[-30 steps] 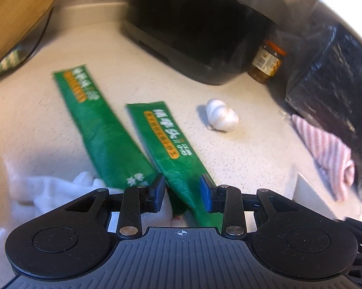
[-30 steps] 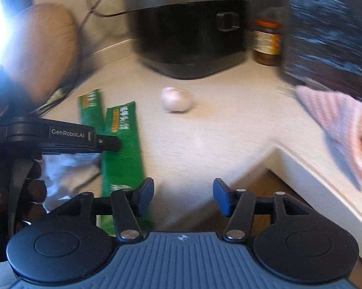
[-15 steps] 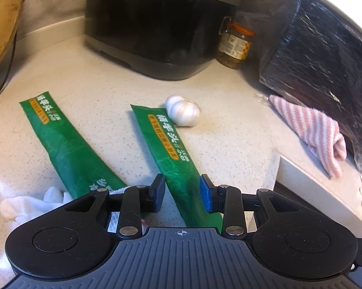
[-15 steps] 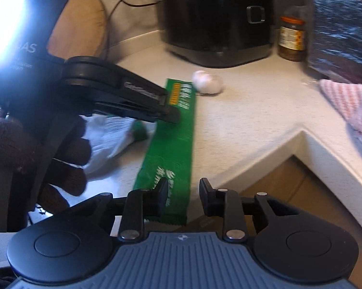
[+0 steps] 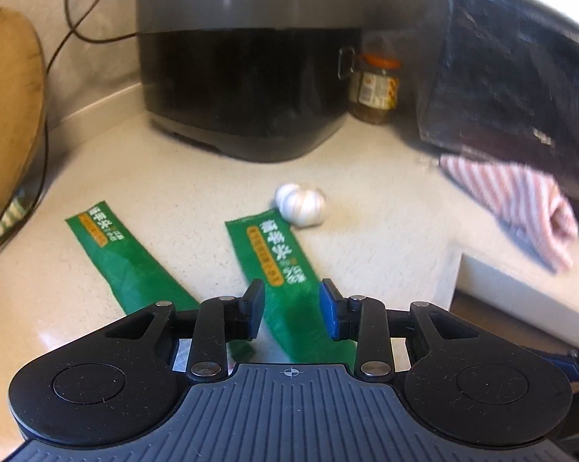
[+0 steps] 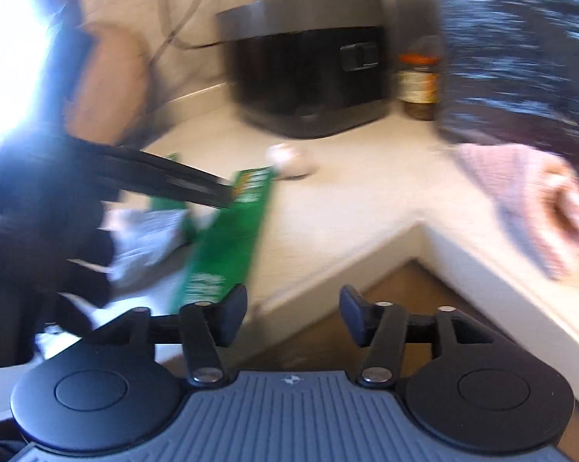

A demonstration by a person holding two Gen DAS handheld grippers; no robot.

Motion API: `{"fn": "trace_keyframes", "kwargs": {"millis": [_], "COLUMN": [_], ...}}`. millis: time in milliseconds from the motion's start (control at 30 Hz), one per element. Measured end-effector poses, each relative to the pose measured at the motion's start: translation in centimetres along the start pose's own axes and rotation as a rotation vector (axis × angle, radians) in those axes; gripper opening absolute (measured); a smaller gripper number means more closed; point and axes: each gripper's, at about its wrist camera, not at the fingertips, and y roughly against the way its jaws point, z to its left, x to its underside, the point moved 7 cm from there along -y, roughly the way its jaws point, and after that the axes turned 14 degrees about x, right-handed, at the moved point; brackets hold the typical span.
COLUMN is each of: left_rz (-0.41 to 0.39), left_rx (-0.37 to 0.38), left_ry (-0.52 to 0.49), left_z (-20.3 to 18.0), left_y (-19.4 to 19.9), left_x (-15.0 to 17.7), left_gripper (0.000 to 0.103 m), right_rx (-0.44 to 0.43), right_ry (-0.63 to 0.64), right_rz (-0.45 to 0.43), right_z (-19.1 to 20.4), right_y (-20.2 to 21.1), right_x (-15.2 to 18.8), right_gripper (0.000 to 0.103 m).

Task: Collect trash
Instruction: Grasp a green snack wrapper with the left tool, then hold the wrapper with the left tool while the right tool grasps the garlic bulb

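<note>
The left gripper [image 5: 291, 313] is held low over the near end of the right green wrapper [image 5: 279, 269], jaws partly open around it, nothing pinched. The right gripper [image 6: 293, 313] is seen wide open and empty past the worktop [image 6: 347, 200] edge. A second green wrapper [image 5: 124, 265] is laid flat to the left, with crumpled white paper [image 6: 147, 238] beside it. Farther back, a garlic bulb [image 5: 302, 204] is touching the right wrapper's far tip, and a black cooker [image 5: 247, 88] is parked behind.
</note>
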Motion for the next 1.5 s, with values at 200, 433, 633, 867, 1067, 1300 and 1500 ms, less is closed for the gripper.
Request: {"fn": "trace_keyframes", "kwargs": {"millis": [200, 433, 633, 867, 1067, 1300, 1500], "left_rz": [0.086, 0.091, 0.02, 0.063, 0.09, 0.066, -0.026], "left_rx": [-0.02, -0.088, -0.056, -0.047, -0.005, 0.018, 0.087], "left_ry": [-0.149, -0.282, -0.073, -0.026, -0.029, 0.038, 0.192], "left_z": [-3.1, -2.8, -0.4, -0.2, -0.3, 0.1, 2.1], "left_y": [-2.3, -0.2, 0.4, -1.7, -2.4, -1.9, 1.3], "left_x": [2.0, 4.7, 2.9, 3.0, 3.6, 3.3, 2.9], "left_gripper": [0.036, 0.039, 0.035, 0.039, 0.052, 0.038, 0.025], "right_rx": [0.163, 0.213, 0.194, 0.201, 0.193, 0.153, 0.123], "right_ry": [-0.084, -0.137, -0.166, -0.108, -0.077, -0.097, -0.047], "right_rz": [0.059, 0.138, 0.197, 0.191, 0.211, 0.187, 0.119], "right_z": [-5.5, -10.2, -10.9, -10.7, -10.4, -9.4, -7.5], "right_y": [-0.3, -0.3, -0.4, 0.9, 1.3, 1.6, 0.7], "right_x": [2.3, 6.2, 8.6, 9.7, 10.5, 10.5, 6.9], "right_gripper": [0.057, 0.061, 0.062, 0.067, 0.068, 0.083, 0.086]}}
